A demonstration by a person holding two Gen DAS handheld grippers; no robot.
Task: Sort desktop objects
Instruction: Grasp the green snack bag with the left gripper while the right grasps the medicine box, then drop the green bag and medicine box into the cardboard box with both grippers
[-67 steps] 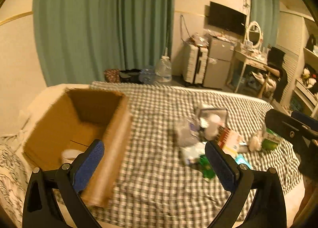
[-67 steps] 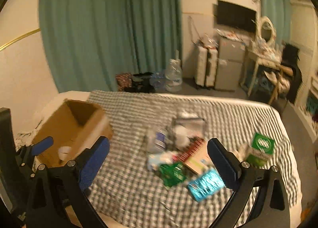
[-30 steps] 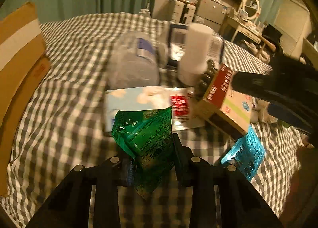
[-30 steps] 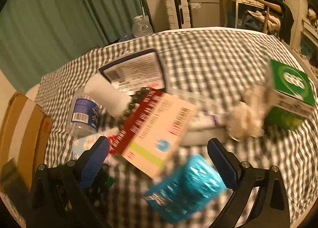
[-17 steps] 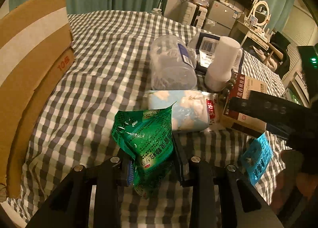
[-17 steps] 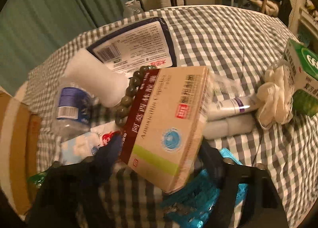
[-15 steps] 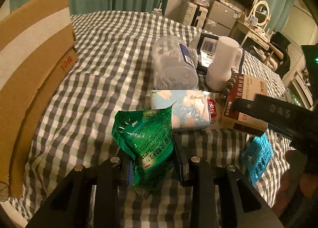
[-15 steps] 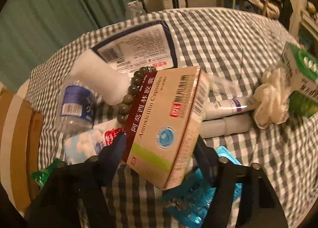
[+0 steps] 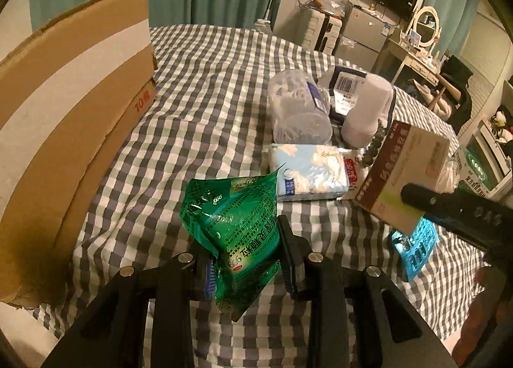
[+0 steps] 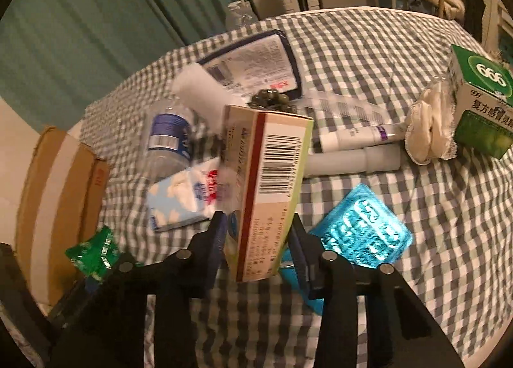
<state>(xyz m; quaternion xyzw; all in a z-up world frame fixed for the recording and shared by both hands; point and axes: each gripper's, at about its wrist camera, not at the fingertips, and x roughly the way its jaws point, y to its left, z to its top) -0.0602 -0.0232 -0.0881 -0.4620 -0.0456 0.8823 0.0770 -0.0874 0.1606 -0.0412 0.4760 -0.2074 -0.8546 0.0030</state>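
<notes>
My left gripper (image 9: 245, 252) is shut on a green foil sachet (image 9: 235, 223) and holds it above the checked bed cover. My right gripper (image 10: 258, 241) is shut on a tan and red medicine box (image 10: 267, 188), lifted and tilted on edge; the box also shows in the left wrist view (image 9: 407, 169). An open cardboard box (image 9: 64, 105) stands at the left, and in the right wrist view (image 10: 54, 195). The green sachet shows low left in the right wrist view (image 10: 93, 251).
On the cover lie a crushed water bottle (image 9: 298, 111), a tissue pack (image 9: 307, 172), a white cylinder (image 9: 365, 114), a blue blister pack (image 10: 362, 230), white tubes (image 10: 352, 159), a cream puff (image 10: 429, 134), a green box (image 10: 481, 92) and a bead bracelet (image 10: 272, 100).
My right gripper has closed on the medicine box and lifted it, turning it on edge. My left gripper has drawn back toward the cardboard box with the green sachet in it.
</notes>
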